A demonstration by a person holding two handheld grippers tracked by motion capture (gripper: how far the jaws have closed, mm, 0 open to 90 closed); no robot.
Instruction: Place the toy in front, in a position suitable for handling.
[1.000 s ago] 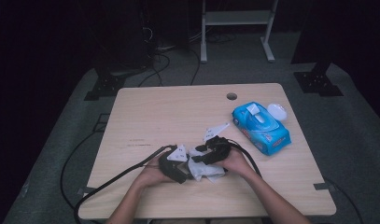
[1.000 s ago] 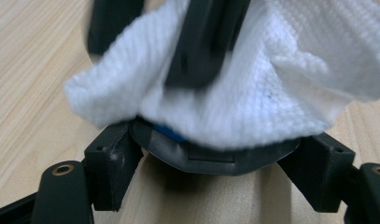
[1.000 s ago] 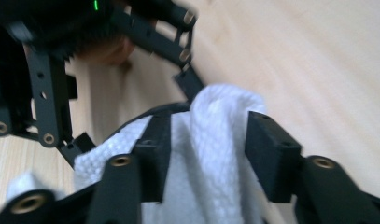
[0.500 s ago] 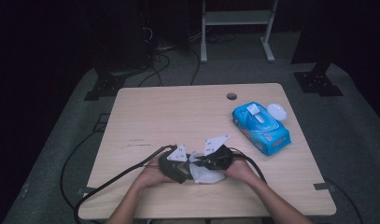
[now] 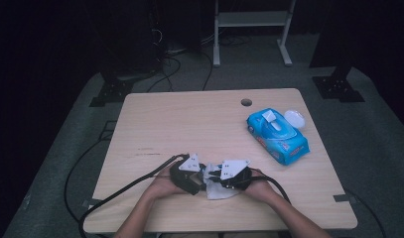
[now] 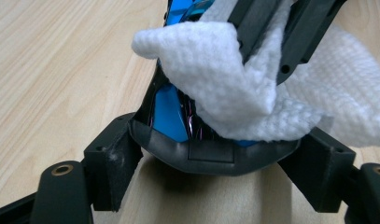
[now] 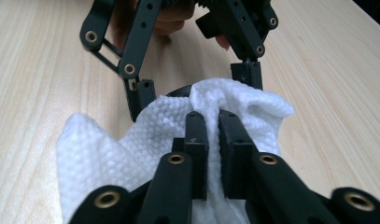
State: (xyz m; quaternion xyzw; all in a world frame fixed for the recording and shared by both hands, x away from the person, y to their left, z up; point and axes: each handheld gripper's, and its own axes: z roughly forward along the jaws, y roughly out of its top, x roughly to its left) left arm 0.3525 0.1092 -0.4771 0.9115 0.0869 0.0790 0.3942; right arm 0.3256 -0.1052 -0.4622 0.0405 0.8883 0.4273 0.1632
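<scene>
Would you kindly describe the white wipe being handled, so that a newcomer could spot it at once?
On the wooden table, look at the near edge, where the left gripper and right gripper meet. The white wipe lies crumpled between them, pinched by the right gripper. Unlike the blue wipe packet farther right, it is loose, textured cloth.

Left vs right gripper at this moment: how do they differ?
The left gripper has its jaws spread around a black-and-blue object; the right gripper has just been closing and pinches the white wipe. The left clamps something rigid, the right a soft sheet. Both meet low on the table.
</scene>
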